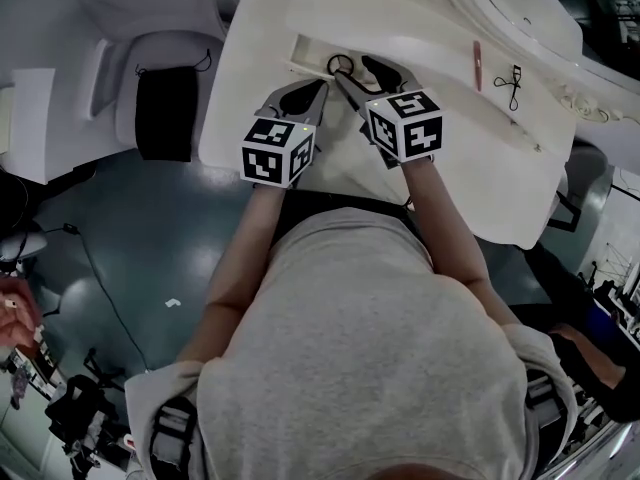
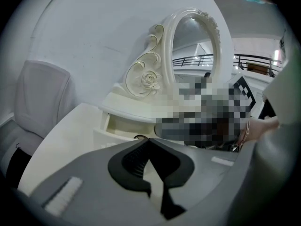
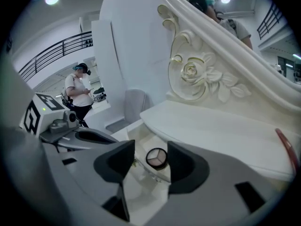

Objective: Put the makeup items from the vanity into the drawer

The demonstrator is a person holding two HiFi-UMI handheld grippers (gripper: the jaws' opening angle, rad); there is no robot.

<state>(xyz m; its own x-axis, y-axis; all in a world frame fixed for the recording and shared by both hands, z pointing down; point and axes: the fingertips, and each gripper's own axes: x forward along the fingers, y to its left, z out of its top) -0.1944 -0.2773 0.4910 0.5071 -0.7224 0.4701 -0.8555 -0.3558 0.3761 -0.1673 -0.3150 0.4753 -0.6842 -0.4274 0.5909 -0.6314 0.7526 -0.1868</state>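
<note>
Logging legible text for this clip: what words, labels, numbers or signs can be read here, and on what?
None readable.
Marker cube on the left tool and the one on the right tool: black-and-white square patterns only, no letters or digits.
Round compact, pink stick, eyelash curler: no print visible.

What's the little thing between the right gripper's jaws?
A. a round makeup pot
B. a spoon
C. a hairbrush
A: the right gripper view shows a small round makeup pot in the gap between the parted jaws of the right gripper.
</note>
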